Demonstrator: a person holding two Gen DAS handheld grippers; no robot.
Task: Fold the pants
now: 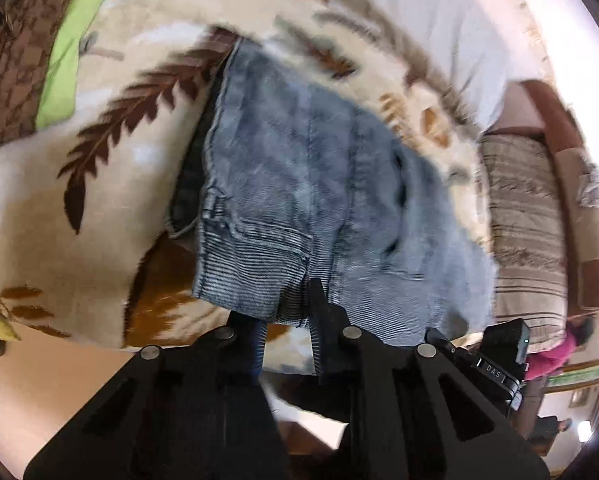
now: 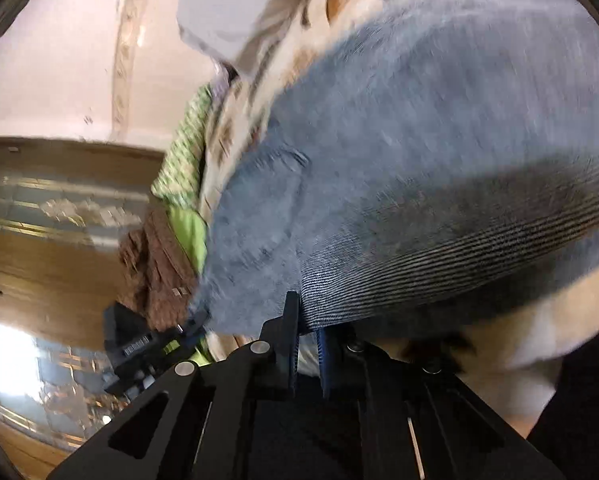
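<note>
Faded blue jeans (image 1: 299,168) lie folded on a cream blanket with brown leaves (image 1: 111,140). In the left wrist view my left gripper (image 1: 279,312) is shut on the jeans' near ribbed edge, and the denim is pinched between the black fingers (image 1: 319,304). Part of the other gripper's body (image 1: 499,356) shows low on the right. The right wrist view shows the jeans (image 2: 439,140) filling the upper right, blurred. There my right gripper (image 2: 305,328) is shut on the lower edge of the denim, its two fingers close together with cloth between them.
A white pillow (image 1: 439,32) lies at the far end of the bed. Green cloth (image 1: 67,52) and brown fabric (image 1: 7,40) sit at the bed's left side. The striped mattress side (image 1: 527,220) drops away on the right. A wooden cabinet with glass (image 2: 59,208) stands beyond the bed.
</note>
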